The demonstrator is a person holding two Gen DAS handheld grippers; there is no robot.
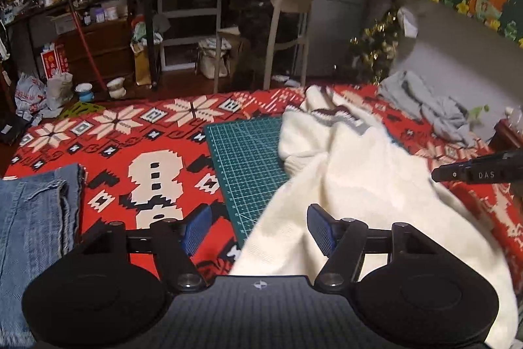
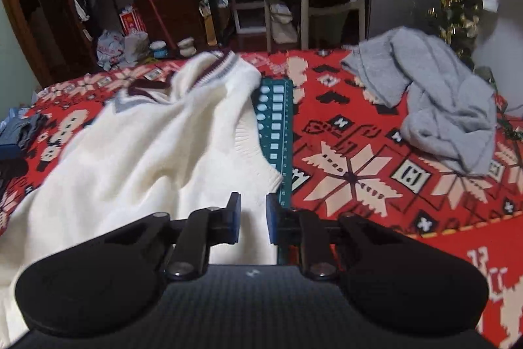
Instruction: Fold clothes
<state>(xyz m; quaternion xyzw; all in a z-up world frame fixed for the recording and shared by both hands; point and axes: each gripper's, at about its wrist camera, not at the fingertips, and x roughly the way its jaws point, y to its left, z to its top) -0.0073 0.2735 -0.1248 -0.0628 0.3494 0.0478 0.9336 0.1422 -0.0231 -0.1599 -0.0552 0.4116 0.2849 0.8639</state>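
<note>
A: So the white sweater vest is lying crumpled over the green cutting mat in the middle of the bed, its striped collar pointing toward the far edge. The right hand-held gripper is sitting at the vest's near hem with its jaws drawn close, a narrow gap showing and white knit lying in it. Whether the pads are actually pinching the cloth cannot be told.

B: And the left hand-held gripper is hanging with its jaws apart over the vest's left edge, nothing pressed between them.

A: That is looking like the risk. If the right one is only catching a thin fold, the knit is likely slipping out once it lifts, and the hem is dropping back crooked.

B: The left could also be closing on the red blanket together with the vest, dragging both.

A: The mat might be shifting under the pull too. The folded jeans at the left edge and the grey garment toward the far right corner are lying well apart, so they are probably staying out of it.
</note>
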